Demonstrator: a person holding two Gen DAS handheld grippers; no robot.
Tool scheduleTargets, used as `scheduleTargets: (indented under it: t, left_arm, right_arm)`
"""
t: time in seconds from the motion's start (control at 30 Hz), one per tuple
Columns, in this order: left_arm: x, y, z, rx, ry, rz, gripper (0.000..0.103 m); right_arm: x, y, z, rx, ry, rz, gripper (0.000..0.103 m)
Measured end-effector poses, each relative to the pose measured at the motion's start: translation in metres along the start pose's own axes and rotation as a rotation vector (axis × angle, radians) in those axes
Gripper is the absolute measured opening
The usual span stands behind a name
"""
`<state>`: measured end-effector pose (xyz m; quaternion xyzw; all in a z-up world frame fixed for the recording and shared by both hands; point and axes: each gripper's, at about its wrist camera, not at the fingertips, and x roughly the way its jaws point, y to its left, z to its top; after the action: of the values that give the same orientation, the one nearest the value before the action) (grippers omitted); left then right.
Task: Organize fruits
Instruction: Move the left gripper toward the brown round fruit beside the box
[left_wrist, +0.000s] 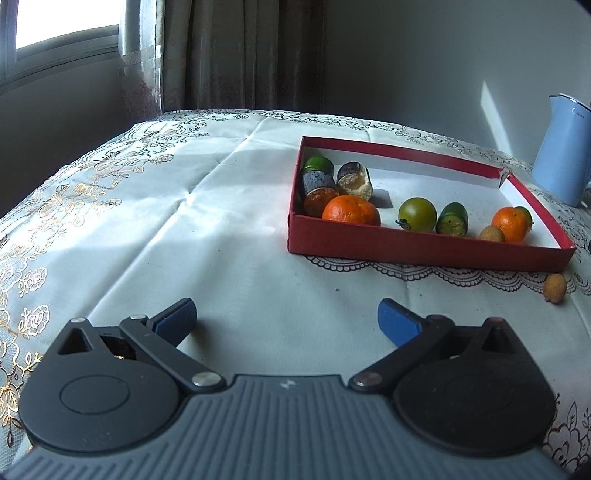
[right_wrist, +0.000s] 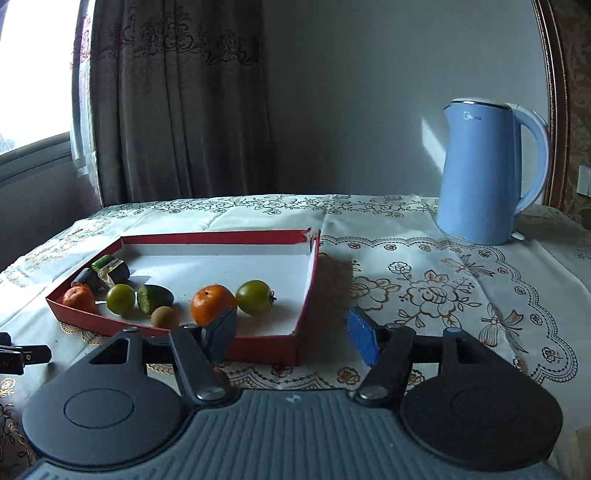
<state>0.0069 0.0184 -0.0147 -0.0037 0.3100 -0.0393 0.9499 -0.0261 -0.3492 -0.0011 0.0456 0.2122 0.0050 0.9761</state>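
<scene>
A red tray (right_wrist: 308, 291) with a white floor sits on the bench (left_wrist: 221, 258), which is covered by a white cloth with gold and black flower print. Inside it the right wrist view shows two oranges (right_wrist: 213, 302) — one near the middle, one at the left corner (right_wrist: 77, 298) — and two green tomatoes (right_wrist: 255, 297), the second further left (right_wrist: 120, 299). There is also a cut green fruit (right_wrist: 154, 297), one small brown round fruit (right_wrist: 164, 316), and a cluster of dark cut pieces (right_wrist: 107, 273) at the far left, too mixed to count. One more small brown fruit (left_wrist: 554, 288) lies outside on the cloth, just beside the tray's near right corner.

A light blue kettle (right_wrist: 491, 173) stands to the right, well apart from the tray; its printed logo is too small to read surely.

The left tool (left_wrist: 286, 325) hangs released over bare cloth, blue pads wide, nothing between them. The right tool (right_wrist: 291, 332) is also released — its fingers straddle the tray's near corner, gripping nothing.
</scene>
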Motion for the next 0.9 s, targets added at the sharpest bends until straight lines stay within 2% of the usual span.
scheduleTargets:
  t: [0.1, 0.17, 0.23, 0.3, 0.37, 0.53, 0.6, 0.77, 0.9]
  left_arm:
    - [-0.005, -0.013, 0.002, 0.003, -0.011, -0.04, 0.103]
    - [-0.012, -0.028, 0.004, 0.019, -0.019, -0.097, 0.103]
    - [-0.018, -0.046, 0.006, 0.068, -0.047, -0.124, 0.103]
    - [-0.021, -0.068, 0.009, 0.129, -0.074, -0.129, 0.103]
    - [-0.022, -0.09, 0.011, 0.186, -0.095, -0.131, 0.103]
    - [-0.017, -0.134, 0.012, 0.286, -0.114, -0.16, 0.103]
    - [-0.014, -0.149, 0.01, 0.326, -0.113, -0.162, 0.103]
    - [-0.006, -0.173, 0.004, 0.382, -0.093, -0.176, 0.103]
    - [-0.001, -0.185, 0.003, 0.39, -0.078, -0.194, 0.103]
  right_arm:
    - [0.007, -0.015, -0.011, 0.005, 0.062, -0.075, 0.078]
    - [0.014, -0.022, -0.018, 0.015, 0.092, -0.097, 0.078]
    - [0.02, -0.025, -0.021, 0.024, 0.123, -0.098, 0.078]
    - [0.023, -0.022, -0.021, 0.008, 0.133, -0.113, 0.081]
    - [0.025, -0.021, -0.021, -0.004, 0.145, -0.13, 0.09]
    - [0.033, -0.025, -0.022, 0.02, 0.207, -0.138, 0.093]
    - [0.036, -0.03, -0.021, 0.053, 0.228, -0.137, 0.101]
    - [0.036, -0.03, -0.022, 0.057, 0.231, -0.125, 0.103]
    - [0.032, -0.043, -0.021, 0.143, 0.202, -0.145, 0.103]
